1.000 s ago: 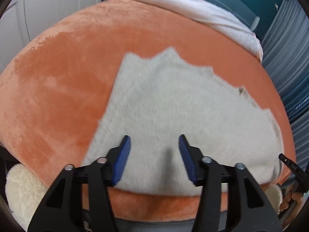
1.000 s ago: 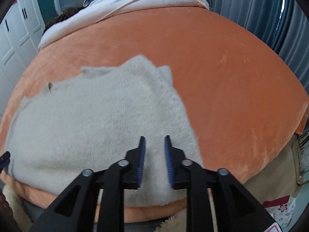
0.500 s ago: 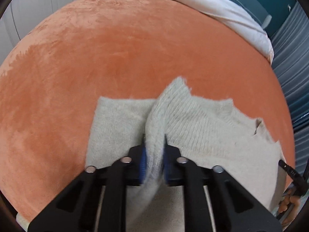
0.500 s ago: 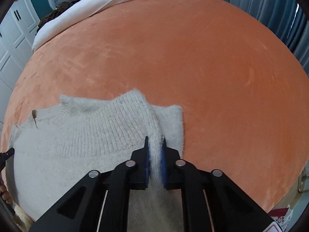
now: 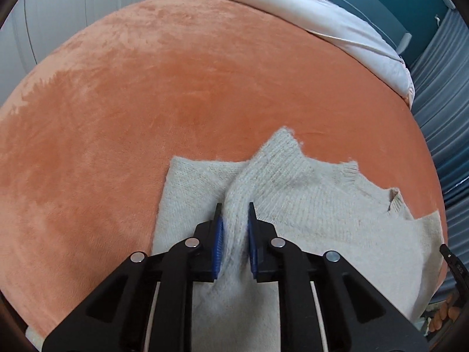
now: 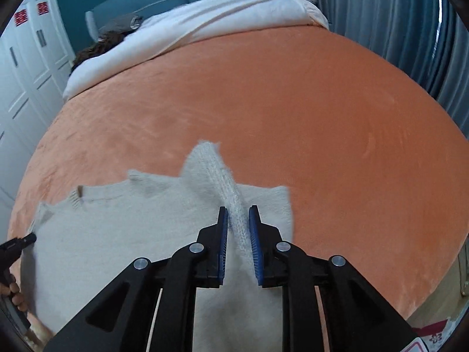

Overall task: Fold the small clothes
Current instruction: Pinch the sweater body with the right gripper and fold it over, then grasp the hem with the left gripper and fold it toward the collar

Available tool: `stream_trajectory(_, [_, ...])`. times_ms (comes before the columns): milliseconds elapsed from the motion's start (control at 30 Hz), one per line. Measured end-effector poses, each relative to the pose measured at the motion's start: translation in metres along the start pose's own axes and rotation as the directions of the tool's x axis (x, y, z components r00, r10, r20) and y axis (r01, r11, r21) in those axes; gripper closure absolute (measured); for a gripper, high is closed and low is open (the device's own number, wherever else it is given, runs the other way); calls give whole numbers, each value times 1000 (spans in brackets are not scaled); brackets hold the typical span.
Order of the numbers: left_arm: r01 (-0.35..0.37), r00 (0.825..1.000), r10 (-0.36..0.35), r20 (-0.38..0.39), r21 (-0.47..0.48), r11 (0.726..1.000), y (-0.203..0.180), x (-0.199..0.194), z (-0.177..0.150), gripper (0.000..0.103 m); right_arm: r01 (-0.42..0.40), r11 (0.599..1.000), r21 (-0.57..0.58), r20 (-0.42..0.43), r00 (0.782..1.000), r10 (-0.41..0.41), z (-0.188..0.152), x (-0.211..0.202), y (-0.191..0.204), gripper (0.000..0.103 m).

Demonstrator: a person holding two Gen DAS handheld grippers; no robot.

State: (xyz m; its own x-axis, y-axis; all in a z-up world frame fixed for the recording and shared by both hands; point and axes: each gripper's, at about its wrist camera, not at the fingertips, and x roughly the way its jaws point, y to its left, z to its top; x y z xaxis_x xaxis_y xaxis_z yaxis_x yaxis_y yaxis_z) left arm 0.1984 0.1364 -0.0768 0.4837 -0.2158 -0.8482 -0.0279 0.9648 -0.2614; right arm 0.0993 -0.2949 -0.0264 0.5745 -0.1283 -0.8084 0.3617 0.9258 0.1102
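Note:
A cream knitted sweater [image 5: 316,205] lies on an orange plush bedcover [image 5: 146,102]. Its near part is lifted and folded over toward the far part. My left gripper [image 5: 234,214] is shut on a raised ridge of the sweater's fabric near its left side. In the right wrist view my right gripper [image 6: 236,220] is shut on another ridge of the sweater [image 6: 123,223] near its right side. The ribbed collar [image 6: 79,196] shows at the left of that view. The right gripper's tip shows at the right edge of the left wrist view [image 5: 451,261].
A white duvet [image 6: 205,23] lies across the far end of the bed. White wardrobe doors [image 6: 26,58] stand on the left and blue-grey curtains [image 6: 395,23] on the right. The orange cover [image 6: 322,117] stretches beyond the sweater.
Both grippers closed on the sweater's near edge and carried it up and forward over the rest of the sweater. In the latest frames the jaws stand slightly wider around the fabric.

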Motion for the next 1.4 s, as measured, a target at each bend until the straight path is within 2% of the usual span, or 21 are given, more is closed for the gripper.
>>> stream_trajectory(67, [-1,1000,1,18,1,1000,-2,-10,-10,88,19,993,-114,-3,1000,-19,-20,-4,28,86])
stream_trajectory(133, [-1,1000,2,22,-6,1000,-1,-18,-19,88,67,972,-224,-62,995,-83,-45,19,46,86])
stream_trajectory(200, [-5,1000,5,22,-8,1000,9,-28,-28,88,79,975,-208,-115,988,-105,-59,40,41,90])
stream_trajectory(300, [-42,998,42,37,-9,999,32,-51,-40,87,120,985,-126,-53,990,-127,-47,14,26,88])
stream_trajectory(367, [-36,999,37,37,-36,999,49,-65,-50,85,113,989,-98,-21,993,-116,-39,-8,19,88])
stream_trajectory(433, [11,1000,-9,27,-88,996,64,-77,-65,79,78,994,-80,-2,997,-78,-29,-26,12,85])
stream_trajectory(533, [141,990,-139,25,-207,968,79,-82,-89,56,-74,995,-66,-10,997,73,-37,-52,33,80])
stream_trajectory(567, [178,984,-176,27,-244,953,81,-81,-96,48,-126,989,-75,-30,992,124,-46,-55,46,80])
stream_trajectory(600, [206,978,-206,32,-280,938,82,-77,-103,45,-170,982,-84,-54,985,166,-53,-55,62,80])
stream_trajectory(667, [219,975,-221,31,-324,920,81,-67,-113,37,-238,966,-104,-105,968,227,-70,-49,95,80])
stream_trajectory(767, [244,966,-260,7,-373,895,79,-50,-120,34,-276,952,-134,-166,953,252,-89,-30,139,81])
stream_trajectory(800, [257,963,-267,27,-380,889,79,-49,-120,32,-287,948,-137,-195,946,259,-95,-21,151,82])
stream_trajectory(933, [283,956,-288,52,-416,864,77,-46,-119,27,-246,955,-164,-249,947,202,-110,11,169,81])
stream_trajectory(1067, [297,952,-301,65,-443,846,77,-41,-114,31,-239,953,-187,-247,950,190,-107,20,171,81])
stream_trajectory(1100, [294,952,-299,59,-443,847,75,-40,-111,44,-236,952,-196,-247,951,185,-107,22,171,81])
stream_trajectory(1133, [293,952,-303,49,-443,848,74,-37,-108,63,-234,951,-203,-247,952,181,-106,24,172,81])
stream_trajectory(1167, [303,947,-318,44,-444,843,74,-35,-106,77,-232,950,-207,-245,953,179,-106,24,173,81])
stream_trajectory(1200, [325,940,-338,52,-448,833,71,-37,-103,77,-233,950,-207,-244,953,181,-106,24,173,81])
stream_trajectory(1233, [336,938,-339,73,-435,836,68,-45,-101,79,-237,950,-204,-242,952,186,-106,24,172,81])
stream_trajectory(1333, [366,930,-343,128,-303,880,36,-77,-86,82,-259,948,-187,-234,949,213,-107,24,167,81])
stream_trajectory(1400, [398,916,-371,155,-216,892,5,-101,-76,83,-284,946,-157,-227,943,245,-106,21,161,82])
